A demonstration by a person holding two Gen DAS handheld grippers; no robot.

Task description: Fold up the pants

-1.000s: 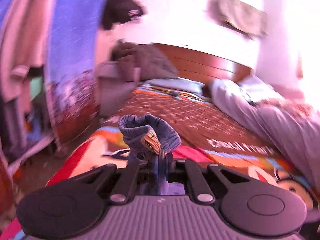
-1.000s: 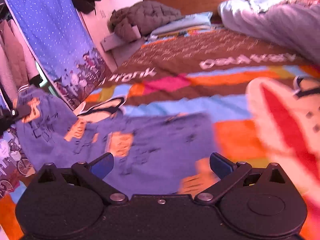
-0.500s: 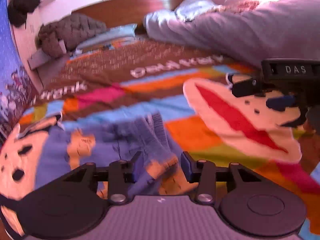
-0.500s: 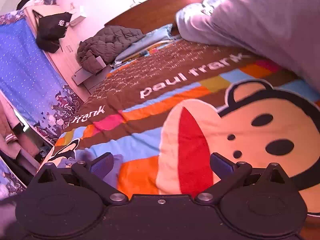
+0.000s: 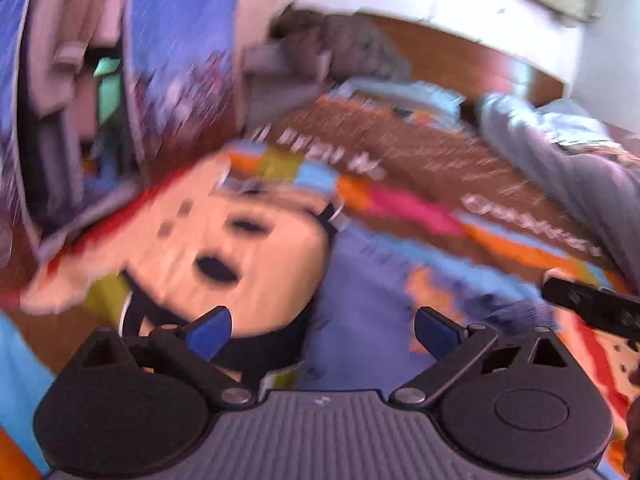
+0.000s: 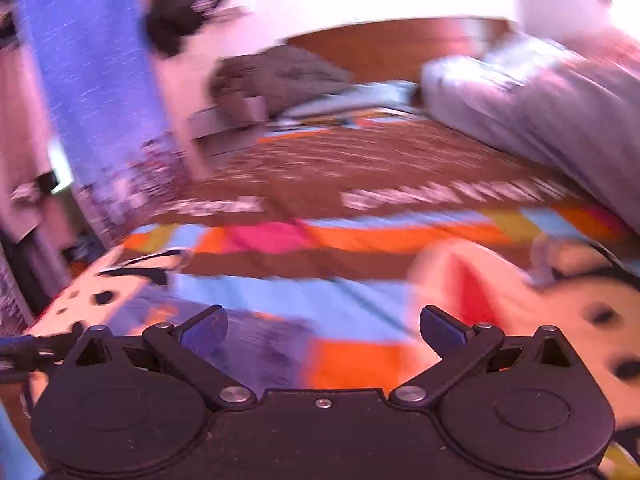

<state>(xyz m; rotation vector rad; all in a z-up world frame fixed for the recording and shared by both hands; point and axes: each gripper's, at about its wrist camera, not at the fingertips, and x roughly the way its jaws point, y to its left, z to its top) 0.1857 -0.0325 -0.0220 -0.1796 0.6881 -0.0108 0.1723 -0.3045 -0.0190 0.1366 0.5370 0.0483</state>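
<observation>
The blue pants (image 5: 360, 312) with orange patches lie on the colourful bedspread (image 5: 248, 240), just ahead of my left gripper (image 5: 322, 330), which is open and empty above them. In the right wrist view the pants (image 6: 256, 344) show as a blurred blue-purple patch low at the left, right in front of my right gripper (image 6: 322, 330), which is open and empty. The right gripper's black body (image 5: 592, 308) shows at the right edge of the left wrist view. Both views are motion-blurred.
A grey duvet (image 6: 540, 100) is heaped on the bed's right side. A dark quilted jacket (image 6: 280, 76) lies by the wooden headboard (image 6: 400, 44). A blue curtain (image 6: 92, 80) and hanging clothes (image 5: 60, 60) stand left of the bed.
My left gripper has opened and let go of the pants, which now lie on the bedspread. Both grippers have swung, and the views have shifted and blurred.
</observation>
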